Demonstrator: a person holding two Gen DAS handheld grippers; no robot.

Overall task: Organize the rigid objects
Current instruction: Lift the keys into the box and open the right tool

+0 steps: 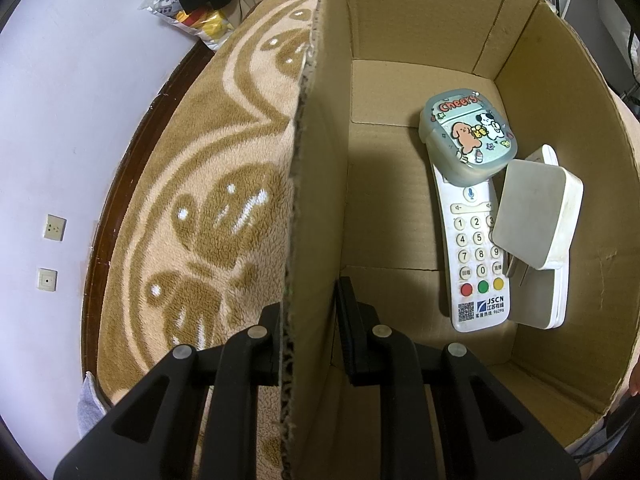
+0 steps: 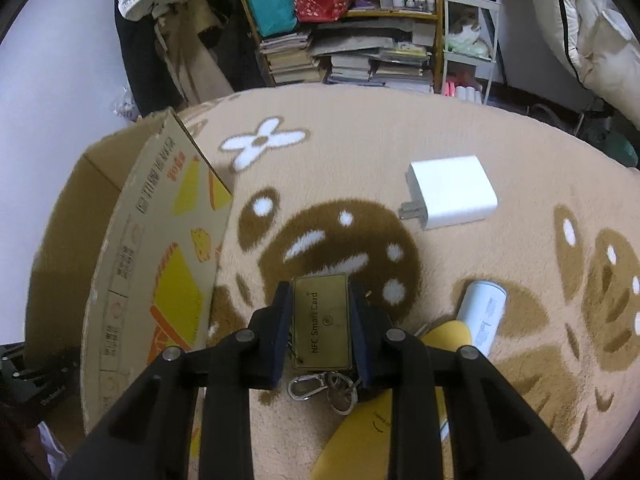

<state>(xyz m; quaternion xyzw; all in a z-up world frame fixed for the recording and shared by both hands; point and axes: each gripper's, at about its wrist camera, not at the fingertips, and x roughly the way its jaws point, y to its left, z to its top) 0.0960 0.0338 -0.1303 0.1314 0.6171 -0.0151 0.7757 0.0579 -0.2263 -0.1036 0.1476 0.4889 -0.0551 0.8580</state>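
In the left wrist view my left gripper [image 1: 310,308] is shut on the near wall of a cardboard box [image 1: 316,208], one finger outside, one inside. Inside the box lie a white remote control [image 1: 474,256], a cartoon-printed case [image 1: 466,134] on its top end, and a white charger [image 1: 536,216] on a flat white device [image 1: 548,304]. In the right wrist view my right gripper [image 2: 322,304] is shut on a gold NFC smart card [image 2: 322,326] with a key ring and clip [image 2: 324,388] hanging from it, just above the rug.
The box's printed wall [image 2: 160,264] stands left of the right gripper. On the patterned rug [image 2: 400,140] lie a white plug adapter [image 2: 452,192], a white tube [image 2: 482,316] and a yellow object [image 2: 368,424]. Shelves with stacked books [image 2: 352,60] stand behind.
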